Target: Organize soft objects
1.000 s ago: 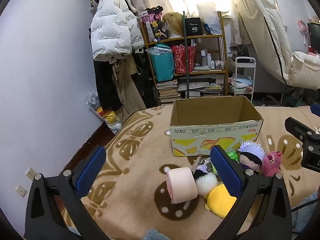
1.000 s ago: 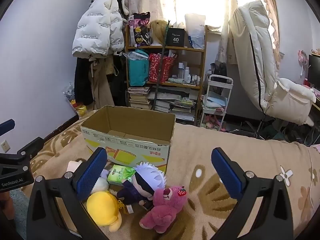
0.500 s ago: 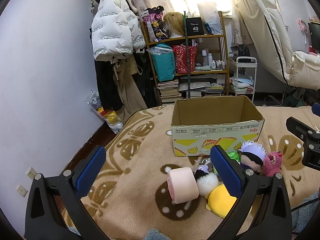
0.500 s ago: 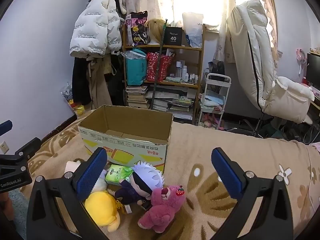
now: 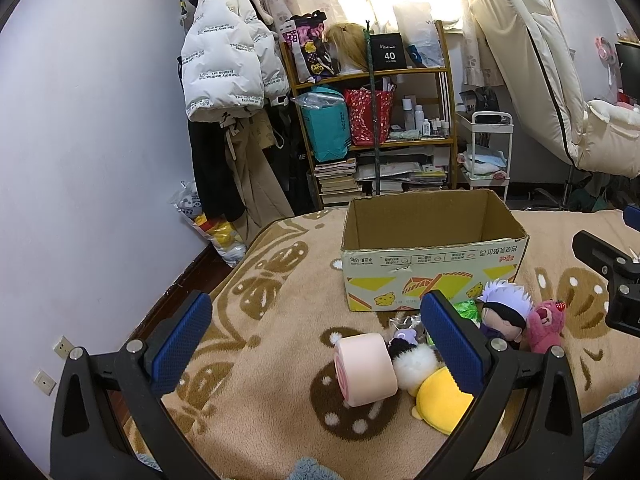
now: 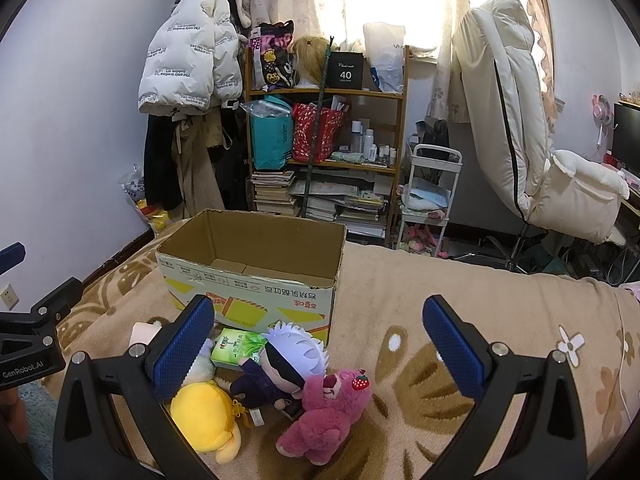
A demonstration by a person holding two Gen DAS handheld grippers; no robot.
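An open, empty cardboard box [image 5: 432, 268] [image 6: 256, 280] stands on a tan patterned blanket [image 5: 272, 392]. In front of it lies a cluster of soft toys: a pink roll cushion [image 5: 366, 368], a white fluffy plush [image 5: 414, 362], a yellow plush [image 5: 442, 400] [image 6: 206, 420], a white-haired doll [image 5: 504, 308] [image 6: 286, 364], a pink bear [image 5: 546, 326] [image 6: 326, 412] and a green tissue pack [image 6: 236, 346]. My left gripper [image 5: 316, 340] is open above the blanket, left of the toys. My right gripper [image 6: 316, 344] is open above the doll and bear, holding nothing.
Behind the bed stand a cluttered wooden shelf [image 6: 326, 140], hanging coats with a white puffer jacket [image 5: 226, 64], a small white cart [image 6: 430, 196] and a cream reclining chair [image 6: 532, 128]. The bed's left edge drops to a dark floor [image 5: 188, 276] by the wall.
Both views have shifted slightly; the box and toys sit a little lower and closer. Both grippers stay open, and no toy has moved.
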